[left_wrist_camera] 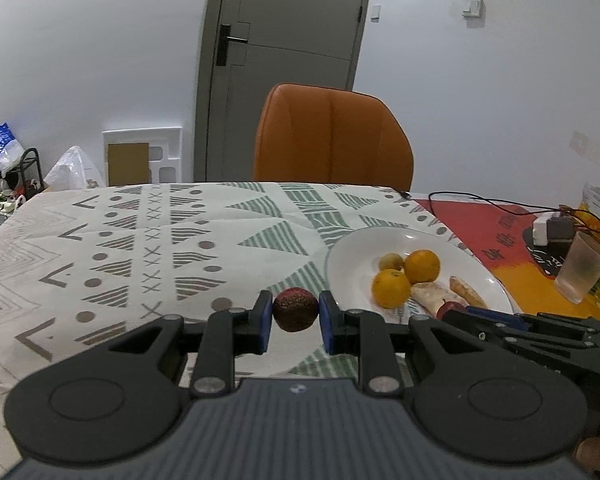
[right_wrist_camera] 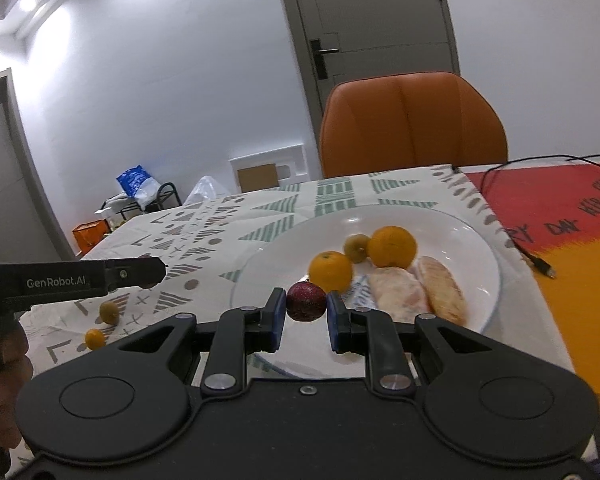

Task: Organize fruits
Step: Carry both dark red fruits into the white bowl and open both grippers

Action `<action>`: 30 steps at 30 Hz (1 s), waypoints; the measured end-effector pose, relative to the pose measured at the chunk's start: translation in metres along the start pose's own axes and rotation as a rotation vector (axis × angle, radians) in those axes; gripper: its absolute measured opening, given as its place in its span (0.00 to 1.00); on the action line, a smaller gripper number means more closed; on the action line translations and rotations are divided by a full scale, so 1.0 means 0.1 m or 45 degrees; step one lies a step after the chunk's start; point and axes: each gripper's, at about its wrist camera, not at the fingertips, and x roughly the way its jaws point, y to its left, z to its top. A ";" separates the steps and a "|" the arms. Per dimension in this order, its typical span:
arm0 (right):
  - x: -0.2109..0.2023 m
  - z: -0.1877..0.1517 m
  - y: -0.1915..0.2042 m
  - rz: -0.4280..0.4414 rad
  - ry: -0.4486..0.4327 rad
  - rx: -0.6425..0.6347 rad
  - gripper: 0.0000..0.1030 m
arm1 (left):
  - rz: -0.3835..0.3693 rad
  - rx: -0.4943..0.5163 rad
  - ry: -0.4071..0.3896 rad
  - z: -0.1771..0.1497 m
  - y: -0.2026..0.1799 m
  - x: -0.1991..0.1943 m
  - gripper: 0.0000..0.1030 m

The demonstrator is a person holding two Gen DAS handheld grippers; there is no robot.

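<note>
My left gripper [left_wrist_camera: 295,318] is shut on a dark red round fruit [left_wrist_camera: 295,310], held just above the patterned tablecloth left of the white plate [left_wrist_camera: 352,248]. My right gripper [right_wrist_camera: 306,318] is shut on another dark red round fruit [right_wrist_camera: 306,301] over the near edge of the same plate [right_wrist_camera: 476,240]. On the plate lie two oranges [right_wrist_camera: 393,246], a small yellow-green fruit [right_wrist_camera: 356,247] and two pale peeled pieces [right_wrist_camera: 400,294]. A small green fruit [right_wrist_camera: 109,312] and a small orange fruit [right_wrist_camera: 95,338] lie on the cloth at left.
An orange chair [left_wrist_camera: 332,140] stands behind the table. At the right are a frosted cup [left_wrist_camera: 582,266], a small box with wires [left_wrist_camera: 550,230] and a black cable [right_wrist_camera: 536,260] on a red and orange mat. The left gripper's body [right_wrist_camera: 80,280] reaches in at left.
</note>
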 end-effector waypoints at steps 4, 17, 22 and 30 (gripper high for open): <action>-0.06 -0.03 -0.09 -0.022 -0.003 0.012 0.20 | -0.023 0.011 0.005 0.00 -0.09 0.05 0.23; -0.25 -0.08 -0.34 -0.079 -0.011 0.065 0.26 | -0.104 0.058 0.009 0.02 -0.40 0.18 0.23; -0.30 -0.10 -0.38 -0.086 -0.014 0.075 0.26 | -0.125 0.070 0.000 0.03 -0.49 0.18 0.23; -0.35 -0.11 -0.37 -0.079 -0.018 0.070 0.26 | -0.133 0.068 -0.019 0.05 -0.55 0.17 0.27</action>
